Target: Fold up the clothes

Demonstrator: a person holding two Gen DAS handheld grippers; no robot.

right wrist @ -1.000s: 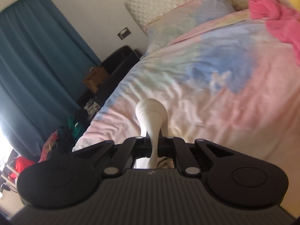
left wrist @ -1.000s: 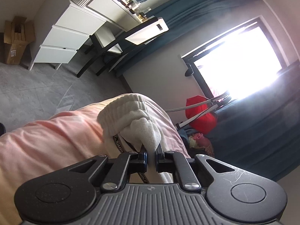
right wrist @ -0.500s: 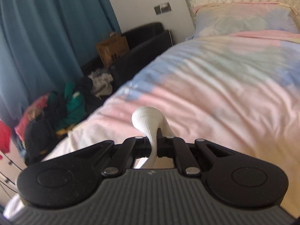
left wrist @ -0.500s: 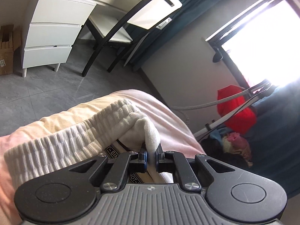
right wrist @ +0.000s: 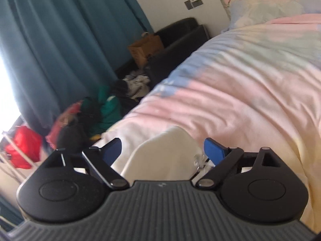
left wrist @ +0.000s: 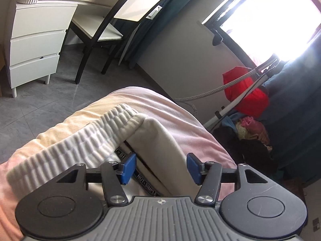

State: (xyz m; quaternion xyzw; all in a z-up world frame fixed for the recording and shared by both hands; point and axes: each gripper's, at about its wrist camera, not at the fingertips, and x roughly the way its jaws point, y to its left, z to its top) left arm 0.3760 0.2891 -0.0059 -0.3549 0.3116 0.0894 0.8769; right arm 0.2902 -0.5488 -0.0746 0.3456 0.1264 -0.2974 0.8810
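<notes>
Left wrist view shows the left tongs (left wrist: 161, 168) opening off the white pants (left wrist: 96, 140), which a moment ago they pinched, and the right tongs (right wrist: 162, 152) opening too, so the pants now lie on the bed (right wrist: 240, 100), this fold likely done.

Both grippers — left gripper (left wrist: 160, 168), right gripper (right wrist: 163, 153) — are opening, freeing the white garment (left wrist: 156, 140).

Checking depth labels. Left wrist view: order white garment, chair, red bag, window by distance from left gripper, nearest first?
1. White garment: between the opening jaws of the left gripper, on the bed.
2. Red bag: right, on the floor.
3. Chair: upper left; close to call against bag.
4. Window: upper right, farthest.
</notes>
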